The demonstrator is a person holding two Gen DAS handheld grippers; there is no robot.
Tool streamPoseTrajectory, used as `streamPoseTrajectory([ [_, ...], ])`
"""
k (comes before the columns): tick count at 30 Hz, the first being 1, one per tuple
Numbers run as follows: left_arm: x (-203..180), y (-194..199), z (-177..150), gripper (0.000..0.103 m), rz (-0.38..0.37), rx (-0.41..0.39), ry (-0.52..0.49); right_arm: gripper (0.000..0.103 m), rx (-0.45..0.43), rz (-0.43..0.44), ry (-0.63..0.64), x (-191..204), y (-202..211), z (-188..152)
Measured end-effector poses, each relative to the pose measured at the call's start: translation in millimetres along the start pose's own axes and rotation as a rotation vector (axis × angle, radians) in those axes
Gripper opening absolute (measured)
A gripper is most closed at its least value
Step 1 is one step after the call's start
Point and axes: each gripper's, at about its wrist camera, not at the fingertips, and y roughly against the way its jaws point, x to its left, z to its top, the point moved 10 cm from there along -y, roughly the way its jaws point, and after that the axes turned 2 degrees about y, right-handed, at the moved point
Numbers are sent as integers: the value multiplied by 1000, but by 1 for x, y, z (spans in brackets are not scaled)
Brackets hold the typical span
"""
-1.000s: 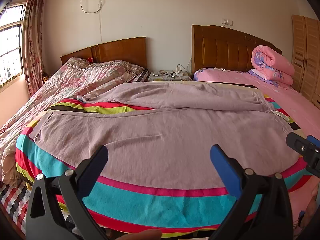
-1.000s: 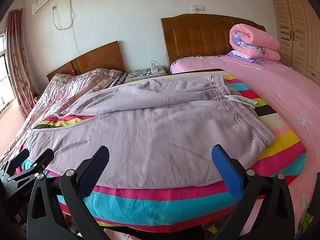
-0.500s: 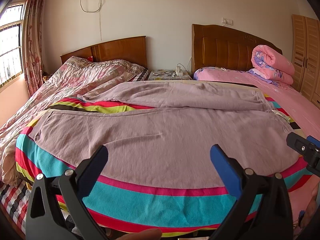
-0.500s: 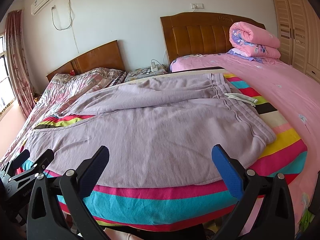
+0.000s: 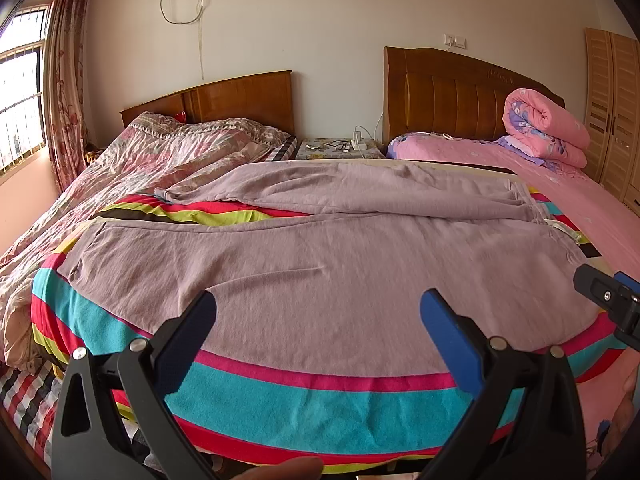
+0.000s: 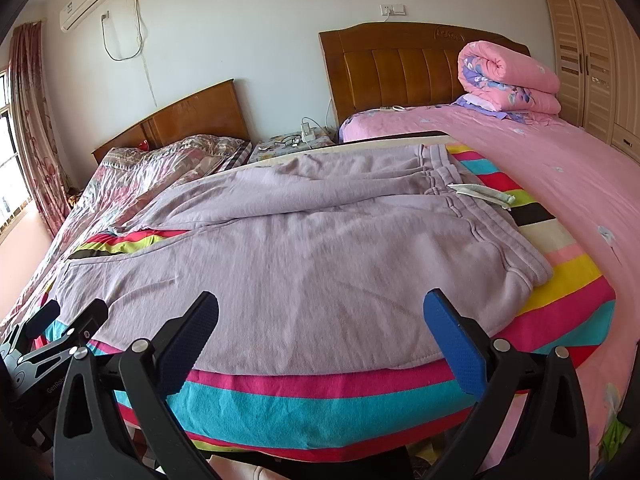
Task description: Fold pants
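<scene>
Lilac pants [image 5: 320, 256] [image 6: 304, 240] lie spread flat on a striped blanket [image 5: 320, 400] [image 6: 320, 404], waistband to the right, legs running left. The far leg is rumpled and angled away from the near one. My left gripper [image 5: 318, 322] hovers open over the near edge of the near leg, nothing between its blue pads. My right gripper [image 6: 320, 320] is open too, above the near edge close to the waistband end. Each gripper shows at the edge of the other's view. A white drawstring [image 6: 482, 192] lies by the waistband.
A rumpled floral quilt [image 5: 120, 168] covers the bed on the left. A pink bed [image 6: 560, 168] with a rolled pink quilt [image 6: 508, 76] is on the right, a wardrobe [image 6: 592, 48] beyond it. A nightstand [image 5: 340, 148] with glasses and chargers stands between the wooden headboards.
Both views have shifted very slightly. The pants lie as before and both grippers stay open.
</scene>
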Motion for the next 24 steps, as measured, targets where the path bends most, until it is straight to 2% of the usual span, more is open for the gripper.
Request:
streamPoseTrajectory([
  [24, 0, 0, 0, 102, 0, 5, -1, 99, 7, 2, -4, 0, -1, 0],
])
